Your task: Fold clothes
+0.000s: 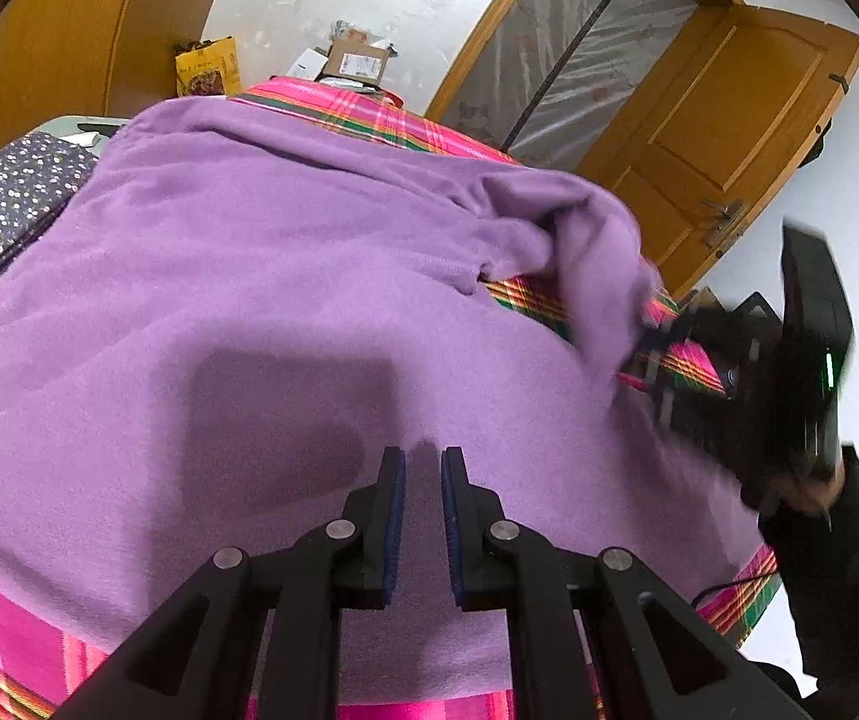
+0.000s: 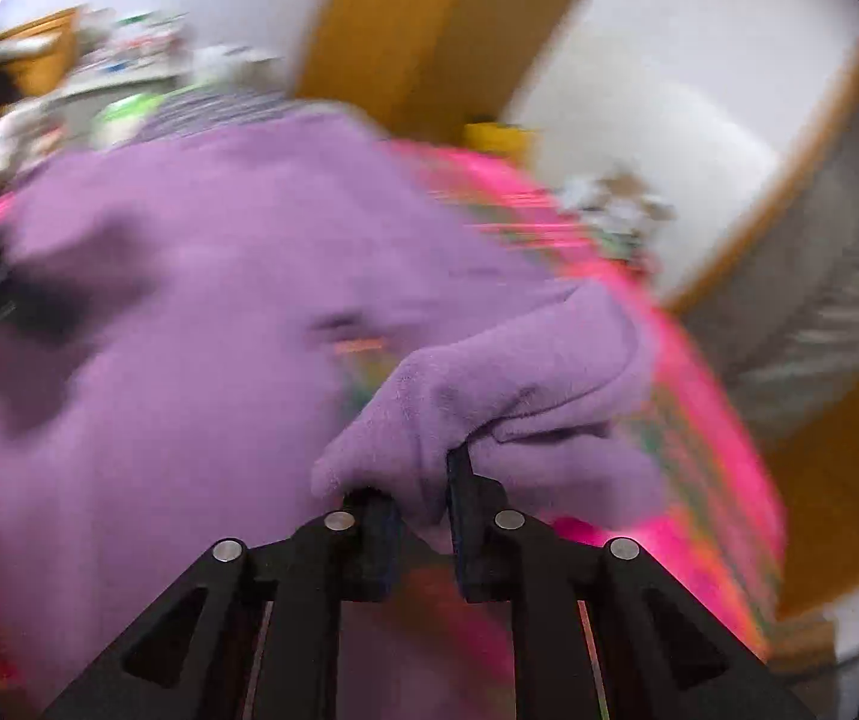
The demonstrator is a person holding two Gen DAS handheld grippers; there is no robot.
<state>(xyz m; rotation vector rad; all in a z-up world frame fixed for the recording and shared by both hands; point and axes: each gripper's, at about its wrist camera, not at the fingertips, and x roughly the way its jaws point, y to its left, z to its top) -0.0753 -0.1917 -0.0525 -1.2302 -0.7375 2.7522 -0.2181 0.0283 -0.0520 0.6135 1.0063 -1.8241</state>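
An open brown cardboard box sits on the floor beyond the far edge of the surface, with pale packaging poking out of its top; what else it holds is too small to tell. Beside it stands a yellow printed bag. A soft purple fleece garment lies spread over the pink, green and yellow plaid cloth that covers the surface, and a dark floral fabric lies at its left edge. The left gripper hovers low over the near part of the garment with its jaws set to a narrow gap; purple fleece shows through the gap, and whether the pads pinch it cannot be told. The right gripper has a bunched fold of the garment's sleeve between its jaws, lifted off the plaid cloth; the jaws stand narrowly apart with fleece packed between the pads.
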